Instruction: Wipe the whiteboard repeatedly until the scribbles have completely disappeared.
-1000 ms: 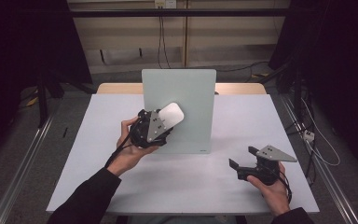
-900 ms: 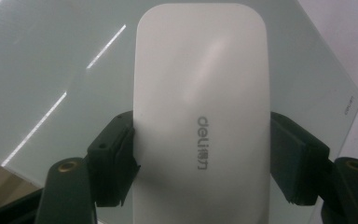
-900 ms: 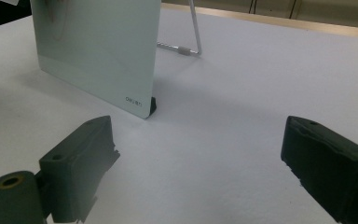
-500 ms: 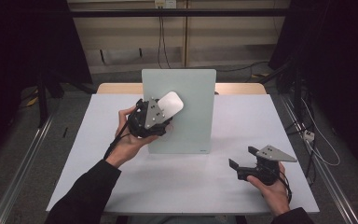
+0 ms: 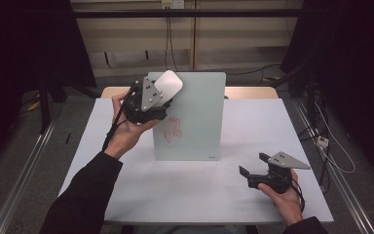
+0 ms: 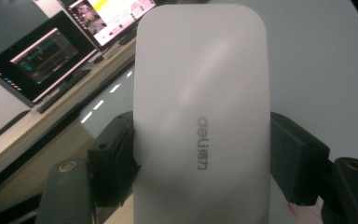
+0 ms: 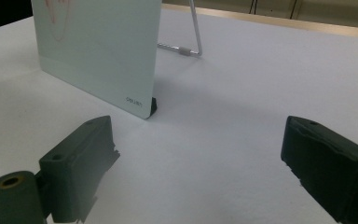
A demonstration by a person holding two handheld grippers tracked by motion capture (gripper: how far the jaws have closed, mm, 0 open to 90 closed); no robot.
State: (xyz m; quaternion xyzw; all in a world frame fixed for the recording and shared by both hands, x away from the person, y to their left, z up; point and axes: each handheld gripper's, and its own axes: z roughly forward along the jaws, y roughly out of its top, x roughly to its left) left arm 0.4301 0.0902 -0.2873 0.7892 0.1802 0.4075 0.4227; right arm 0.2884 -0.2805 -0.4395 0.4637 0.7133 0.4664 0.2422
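White eraser [image 5: 168,85], one, clamped in left gripper [image 5: 148,102]; one board [image 5: 195,122].

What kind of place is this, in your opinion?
Probably a lab or recording studio, not a home: a white table stands between dark curtains, metal rails run along the floor, and lit computer monitors show in the left gripper view.

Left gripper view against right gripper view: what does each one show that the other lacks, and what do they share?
First: the white eraser clamped between the left gripper jaws, printed logo visible, with monitors behind. Second: the right gripper with jaws wide apart over the white table, plus the board's wire stand and red scribble. Both: the pale glass board.
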